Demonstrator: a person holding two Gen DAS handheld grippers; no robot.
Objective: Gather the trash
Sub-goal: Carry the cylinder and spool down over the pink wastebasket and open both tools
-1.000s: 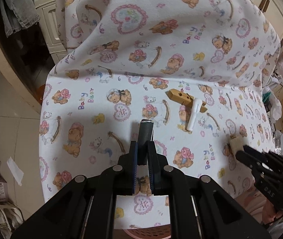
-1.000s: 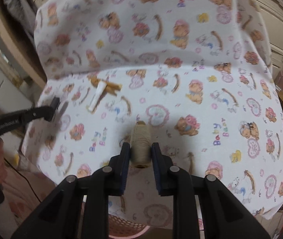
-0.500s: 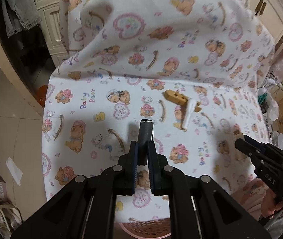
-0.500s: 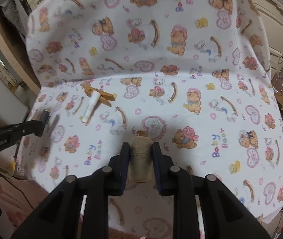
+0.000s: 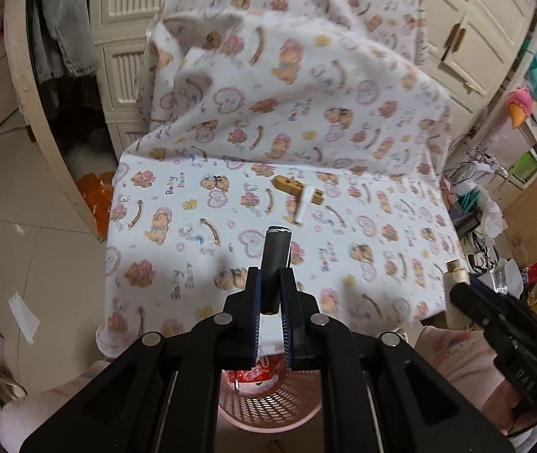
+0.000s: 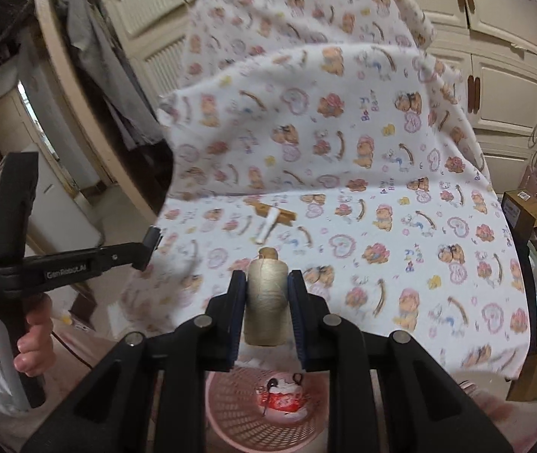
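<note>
My left gripper (image 5: pixel 270 287) is shut on a dark grey cylinder (image 5: pixel 276 253) with a metal-rimmed end, held above the bear-print cloth (image 5: pixel 200 249). My right gripper (image 6: pixel 266 294) is shut on a beige thread spool (image 6: pixel 266 294); that spool (image 5: pixel 456 275) also shows at the right edge of the left wrist view. A wooden block (image 5: pixel 291 185) and a white plastic piece (image 5: pixel 303 209) lie crossed on the cloth; the block (image 6: pixel 285 217) and white piece (image 6: pixel 267 228) show ahead of the spool too. A pink mesh basket (image 5: pixel 268 404) with red-and-white trash sits below both grippers, its basket rim (image 6: pixel 219 389) near the front.
The cloth drapes over a raised back (image 6: pixel 306 87). Cream cupboard doors (image 6: pixel 495 37) stand behind. Cardboard boxes (image 6: pixel 525 211) and clutter crowd the right side. Orange plastic (image 5: pixel 96 196) and paper scraps lie on the tiled floor at left. A hand (image 6: pixel 32 324) grips the left tool's handle.
Both grippers rose and drew back from the cloth toward its front edge, each keeping its object. The pink basket has come into view beneath them.
</note>
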